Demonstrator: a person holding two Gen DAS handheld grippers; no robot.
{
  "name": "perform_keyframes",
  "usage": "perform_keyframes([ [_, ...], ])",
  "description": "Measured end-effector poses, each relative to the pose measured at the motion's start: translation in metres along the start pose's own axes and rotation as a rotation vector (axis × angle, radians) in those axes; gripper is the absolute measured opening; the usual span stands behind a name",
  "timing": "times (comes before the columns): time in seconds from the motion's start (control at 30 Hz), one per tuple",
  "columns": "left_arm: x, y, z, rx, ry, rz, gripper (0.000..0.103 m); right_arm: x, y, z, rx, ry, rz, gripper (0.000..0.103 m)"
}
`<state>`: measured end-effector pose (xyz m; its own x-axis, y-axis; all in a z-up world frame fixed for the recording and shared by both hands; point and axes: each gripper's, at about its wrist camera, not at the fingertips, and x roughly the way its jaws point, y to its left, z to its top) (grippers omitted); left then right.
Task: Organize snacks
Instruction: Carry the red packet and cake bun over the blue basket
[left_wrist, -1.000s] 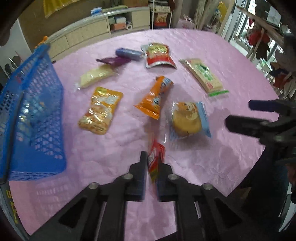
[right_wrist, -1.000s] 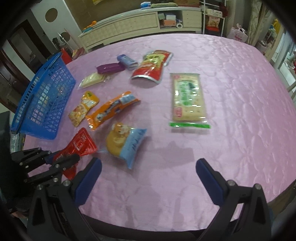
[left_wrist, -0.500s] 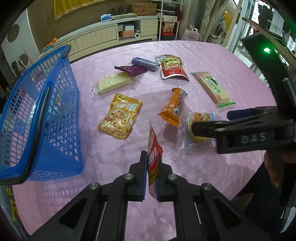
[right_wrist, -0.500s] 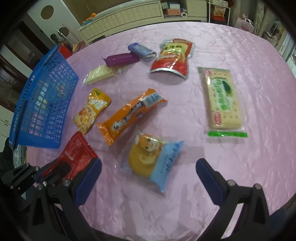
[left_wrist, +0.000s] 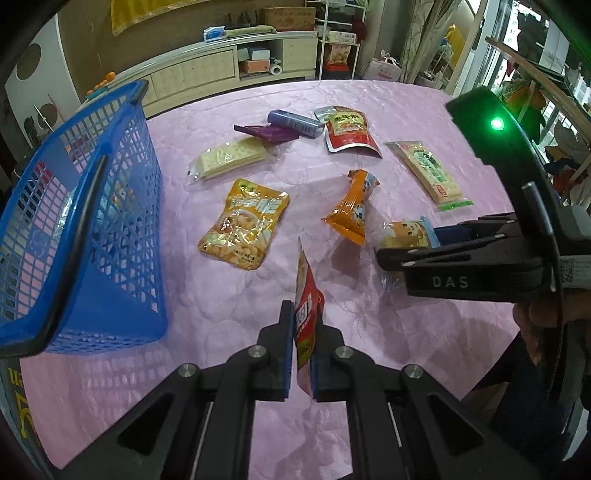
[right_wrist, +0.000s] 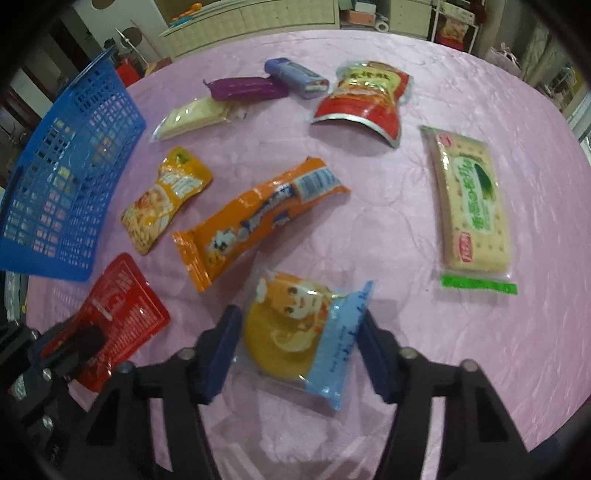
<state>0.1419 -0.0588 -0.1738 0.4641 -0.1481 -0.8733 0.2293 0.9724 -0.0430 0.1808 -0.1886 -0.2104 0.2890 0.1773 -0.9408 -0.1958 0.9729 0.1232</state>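
Note:
My left gripper (left_wrist: 303, 317) is shut on a red snack packet (left_wrist: 308, 291), which it holds on edge above the pink tablecloth (left_wrist: 369, 103). The right wrist view shows that red packet (right_wrist: 125, 306) at lower left. My right gripper (right_wrist: 298, 317) points down over a cake packet (right_wrist: 291, 325) with a blue wrapper end, which lies on the cloth. Its jaws are closing, and the pads touch the wrapper on both sides. In the left wrist view the right gripper (left_wrist: 410, 243) covers part of the cake packet (left_wrist: 404, 234). A blue mesh basket (left_wrist: 92, 229) stands at the left.
Loose on the cloth lie an orange long packet (right_wrist: 255, 221), a yellow pouch (right_wrist: 166, 199), a green cracker pack (right_wrist: 472, 206), a red-and-yellow pouch (right_wrist: 365, 96), a pale cracker pack (right_wrist: 192, 116) and purple (right_wrist: 243, 88) and blue (right_wrist: 295, 75) bars. A person's hand (left_wrist: 535, 317) grips the right tool.
My right gripper came down over the cake packet, and its jaws closed from wide apart to the wrapper's sides. The left gripper kept the red packet and rose slightly.

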Motion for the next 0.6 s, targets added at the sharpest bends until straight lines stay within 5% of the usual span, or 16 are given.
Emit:
perform_keyframes([
  [0.23,-0.015,-0.003,-0.004,-0.008,-0.03,-0.004,0.006,-0.028,-0.008,-0.017,0.014,-0.028,0.061,0.059],
  [0.6,-0.073,-0.009,0.0,0.001,-0.142,-0.016,0.006,-0.112,0.006,-0.03,-0.045,-0.188,0.127,0.059],
])
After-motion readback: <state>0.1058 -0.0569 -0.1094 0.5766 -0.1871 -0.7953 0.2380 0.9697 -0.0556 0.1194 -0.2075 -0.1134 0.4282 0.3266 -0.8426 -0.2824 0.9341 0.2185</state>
